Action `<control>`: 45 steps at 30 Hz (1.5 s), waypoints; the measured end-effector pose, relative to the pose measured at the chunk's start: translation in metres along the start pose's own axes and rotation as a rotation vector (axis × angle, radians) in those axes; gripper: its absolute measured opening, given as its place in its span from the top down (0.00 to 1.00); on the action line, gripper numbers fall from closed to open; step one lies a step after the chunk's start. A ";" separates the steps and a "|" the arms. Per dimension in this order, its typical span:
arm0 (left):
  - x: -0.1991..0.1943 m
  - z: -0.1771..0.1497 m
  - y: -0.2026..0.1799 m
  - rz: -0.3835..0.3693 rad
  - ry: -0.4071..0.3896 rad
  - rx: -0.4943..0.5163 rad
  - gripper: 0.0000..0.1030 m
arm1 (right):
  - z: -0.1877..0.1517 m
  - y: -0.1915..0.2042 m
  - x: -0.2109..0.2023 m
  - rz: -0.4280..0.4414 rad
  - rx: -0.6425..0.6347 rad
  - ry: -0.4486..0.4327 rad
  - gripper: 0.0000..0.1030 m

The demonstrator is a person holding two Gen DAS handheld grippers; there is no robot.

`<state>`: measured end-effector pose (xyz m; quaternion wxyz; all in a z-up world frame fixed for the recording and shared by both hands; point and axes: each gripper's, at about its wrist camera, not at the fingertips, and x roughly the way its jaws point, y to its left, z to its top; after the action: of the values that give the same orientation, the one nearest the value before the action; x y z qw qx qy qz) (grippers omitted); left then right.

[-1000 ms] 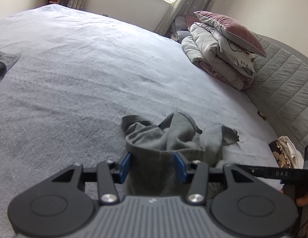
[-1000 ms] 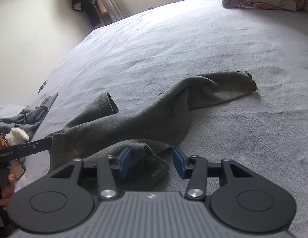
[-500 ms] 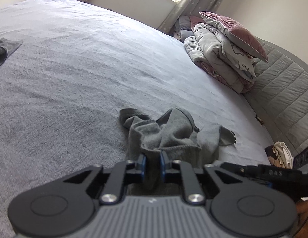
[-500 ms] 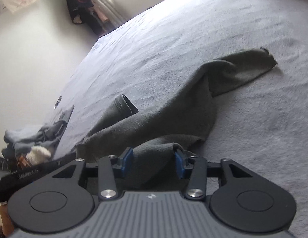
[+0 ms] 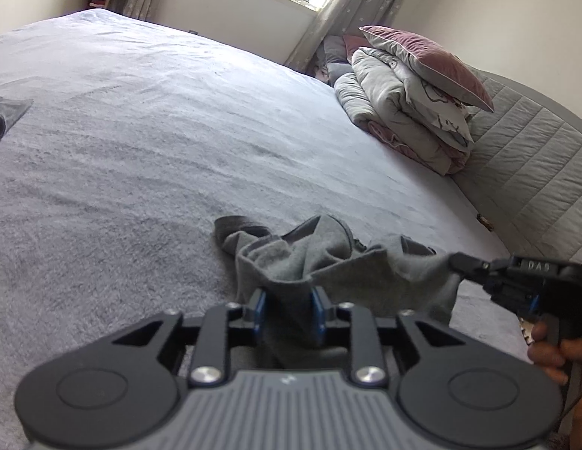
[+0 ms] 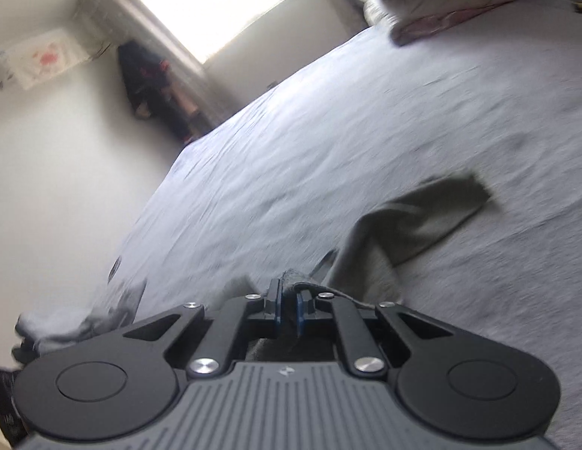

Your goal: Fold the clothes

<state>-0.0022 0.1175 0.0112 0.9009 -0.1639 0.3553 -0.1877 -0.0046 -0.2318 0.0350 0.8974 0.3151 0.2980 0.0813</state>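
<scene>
The left gripper (image 5: 287, 309) stands partly open, with grey garment (image 5: 321, 262) bunched between its blue pads (image 5: 257, 309) – the right gripper (image 6: 287, 309), at 3 o'clock, pinches the garment's edge nearly closed above the bed (image 5: 140, 150)

garment (image 5: 328, 262) grey | bedspread (image 5: 159, 150) pale lilac-grey | pillow (image 5: 433, 63) mauve | headboard (image 5: 523, 150) grey quilted

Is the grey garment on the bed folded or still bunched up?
Bunched, not folded: the grey garment hangs crumpled between both grippers, one end trailing on the bed.
</scene>
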 end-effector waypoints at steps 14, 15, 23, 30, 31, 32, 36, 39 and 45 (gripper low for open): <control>0.019 -0.003 -0.007 0.025 0.054 0.013 0.68 | 0.015 -0.038 -0.029 -0.275 0.029 -0.064 0.92; 0.020 -0.003 -0.007 0.024 0.054 0.012 0.68 | 0.016 -0.036 -0.031 -0.278 0.014 -0.078 0.92; 0.019 0.004 -0.017 -0.015 0.034 0.017 0.51 | 0.017 -0.035 -0.035 -0.298 -0.012 -0.118 0.92; 0.037 0.006 -0.017 0.030 0.079 -0.026 0.50 | 0.026 -0.063 -0.042 -0.437 0.069 -0.135 0.92; 0.040 0.006 -0.017 0.034 0.087 -0.034 0.50 | 0.027 -0.068 -0.043 -0.451 0.087 -0.134 0.92; 0.042 0.005 -0.016 0.034 0.093 -0.042 0.50 | 0.028 -0.073 -0.044 -0.465 0.105 -0.134 0.92; 0.049 0.005 -0.016 0.033 0.106 -0.069 0.52 | 0.030 -0.082 -0.045 -0.504 0.134 -0.140 0.92; 0.053 0.004 -0.019 0.034 0.108 -0.078 0.68 | 0.028 -0.080 -0.045 -0.491 0.128 -0.146 0.92; 0.038 0.007 -0.024 0.084 -0.003 -0.067 0.96 | 0.031 -0.068 -0.051 -0.418 0.088 -0.207 0.92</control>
<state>0.0231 0.0802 0.0049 0.9026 -0.1792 0.3664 -0.1376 -0.0304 -0.3183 0.0379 0.9059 0.2918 0.2665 -0.1521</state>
